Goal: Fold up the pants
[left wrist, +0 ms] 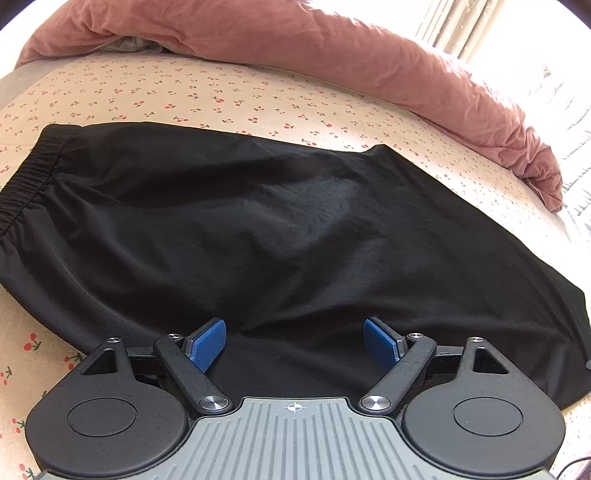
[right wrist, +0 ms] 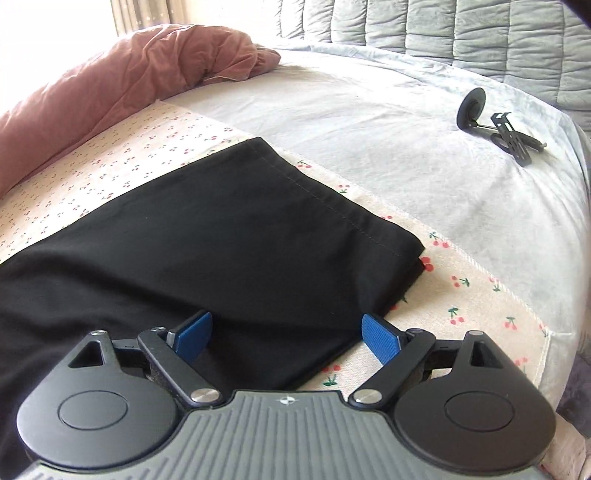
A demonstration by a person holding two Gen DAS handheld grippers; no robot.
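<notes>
Black pants (left wrist: 258, 229) lie flat on the cherry-print sheet (left wrist: 221, 96), legs laid together, the elastic waistband (left wrist: 33, 173) at the left. In the right wrist view the pants (right wrist: 221, 236) end in stitched leg hems (right wrist: 332, 206) at the right. My left gripper (left wrist: 294, 341) is open just above the near edge of the pants, mid-length, blue pads (left wrist: 207, 345) wide apart and holding nothing. My right gripper (right wrist: 287, 334) is open over the near edge by the hem corner, its right pad (right wrist: 380, 341) over bare sheet.
A rolled pink duvet (left wrist: 369, 62) lies along the far side of the bed. A grey cover (right wrist: 369, 122) spreads beyond the hems, with a small black metal stand (right wrist: 495, 125) on it. A quilted grey headboard (right wrist: 480, 33) rises behind.
</notes>
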